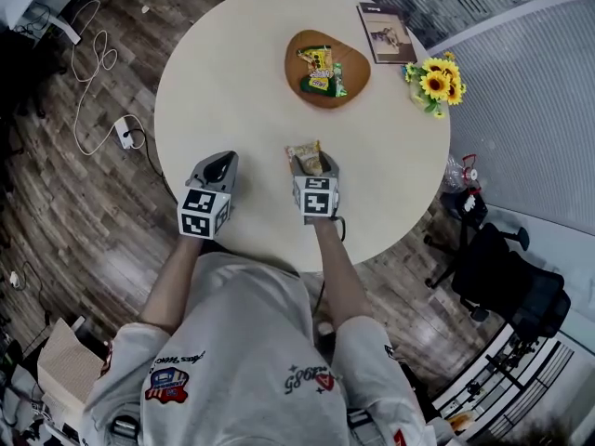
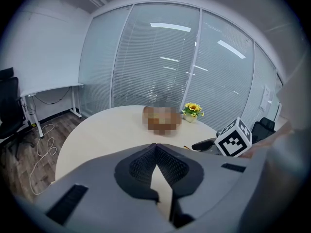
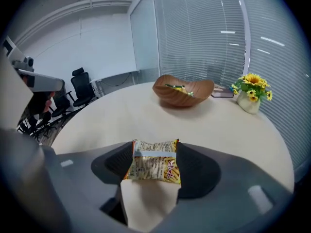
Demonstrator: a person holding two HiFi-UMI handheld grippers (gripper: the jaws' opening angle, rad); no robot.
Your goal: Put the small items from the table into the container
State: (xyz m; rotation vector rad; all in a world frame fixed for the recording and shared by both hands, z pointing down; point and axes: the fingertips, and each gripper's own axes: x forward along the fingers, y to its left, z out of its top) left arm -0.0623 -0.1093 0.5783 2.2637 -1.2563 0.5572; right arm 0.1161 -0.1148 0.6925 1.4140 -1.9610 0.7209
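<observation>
Jaws of the right gripper (image 3: pixel 155 150) stand apart around a snack packet (image 3: pixel 154 168); the left gripper (image 2: pixel 156 148) has its jaws together, empty. Upper centre of the head view, the wooden bowl (image 1: pixel 359 71) holds two packets (image 1: pixel 321 71).

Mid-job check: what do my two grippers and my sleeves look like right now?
The left gripper and the right gripper are both grey plastic tongs with black ribbed pads. Each is topped by a white cube bearing black square markers. The person wears a light grey short-sleeved shirt with colourful patches.
</observation>
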